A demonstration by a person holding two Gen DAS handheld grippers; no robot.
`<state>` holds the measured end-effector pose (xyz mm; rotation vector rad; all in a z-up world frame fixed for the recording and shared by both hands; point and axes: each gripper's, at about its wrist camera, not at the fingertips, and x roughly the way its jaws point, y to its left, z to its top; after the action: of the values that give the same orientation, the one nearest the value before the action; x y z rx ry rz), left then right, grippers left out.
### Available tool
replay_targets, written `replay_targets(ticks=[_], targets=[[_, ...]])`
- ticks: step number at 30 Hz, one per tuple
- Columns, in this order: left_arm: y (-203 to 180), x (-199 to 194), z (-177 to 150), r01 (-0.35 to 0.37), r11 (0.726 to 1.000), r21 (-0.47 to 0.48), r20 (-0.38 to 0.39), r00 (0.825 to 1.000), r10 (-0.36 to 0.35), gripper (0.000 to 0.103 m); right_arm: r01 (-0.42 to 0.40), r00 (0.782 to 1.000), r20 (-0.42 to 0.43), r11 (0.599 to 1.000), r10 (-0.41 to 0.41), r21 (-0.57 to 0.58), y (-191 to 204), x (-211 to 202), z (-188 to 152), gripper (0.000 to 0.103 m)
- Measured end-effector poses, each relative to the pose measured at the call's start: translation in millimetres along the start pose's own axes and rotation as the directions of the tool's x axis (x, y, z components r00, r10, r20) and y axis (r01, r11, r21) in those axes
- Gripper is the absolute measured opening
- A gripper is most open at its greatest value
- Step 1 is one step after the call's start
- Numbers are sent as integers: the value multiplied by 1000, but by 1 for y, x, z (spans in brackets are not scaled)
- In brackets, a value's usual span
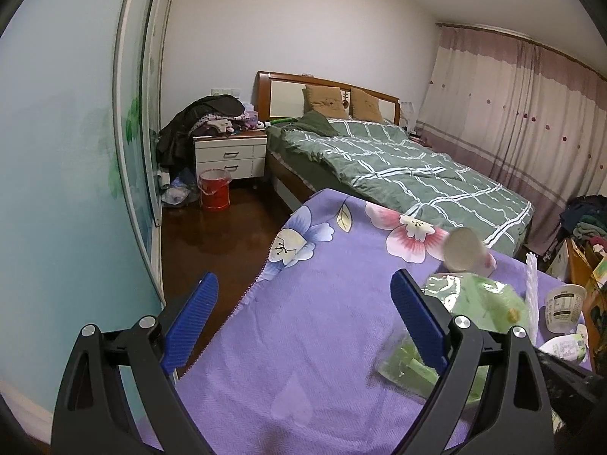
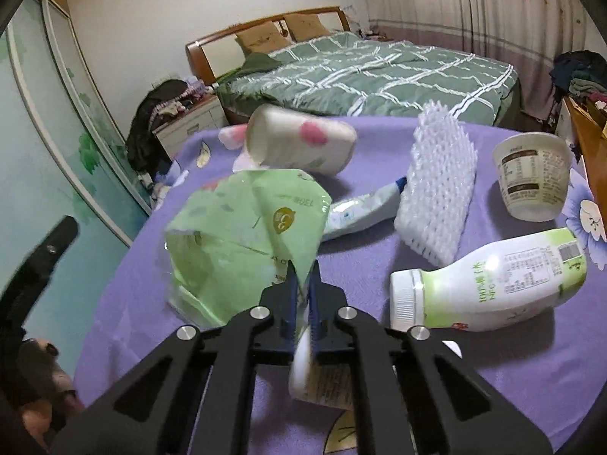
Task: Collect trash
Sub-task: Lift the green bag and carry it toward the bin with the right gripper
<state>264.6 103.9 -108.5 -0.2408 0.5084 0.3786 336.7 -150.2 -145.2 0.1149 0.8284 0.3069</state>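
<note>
Trash lies scattered on a table under a purple floral cloth (image 2: 144, 303). My right gripper (image 2: 301, 269) is shut on a corner of a crumpled green plastic bag (image 2: 242, 227), which stands lifted off the cloth. Around it lie a flowered paper cup (image 2: 299, 144) on its side, a white foam net (image 2: 436, 185), a yogurt cup (image 2: 531, 174), a white and green bottle (image 2: 489, 280) and a squeezed tube (image 2: 360, 212). My left gripper (image 1: 305, 284) hangs open over the bare cloth (image 1: 303, 360), left of the green bag (image 1: 478, 299).
A red bin (image 1: 214, 189) with a clear liner stands on the dark floor by a white nightstand (image 1: 231, 159). Beyond the table is a bed (image 1: 398, 163) with a green quilt. Another white cup (image 2: 318, 379) lies under my right gripper. Clothes pile at the right.
</note>
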Motion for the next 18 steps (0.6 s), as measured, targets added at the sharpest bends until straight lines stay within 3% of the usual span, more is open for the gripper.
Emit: replay_targets(ticks=[8, 18], targets=[[-1, 1, 0, 4, 1000, 3, 2, 1000, -4, 91, -35, 994, 107, 999, 31, 32, -12, -49, -5, 5], [-6, -1, -1, 11, 1000, 25, 10, 1000, -11, 91, -62, 965, 259, 996, 44, 59, -24, -102, 9, 5]])
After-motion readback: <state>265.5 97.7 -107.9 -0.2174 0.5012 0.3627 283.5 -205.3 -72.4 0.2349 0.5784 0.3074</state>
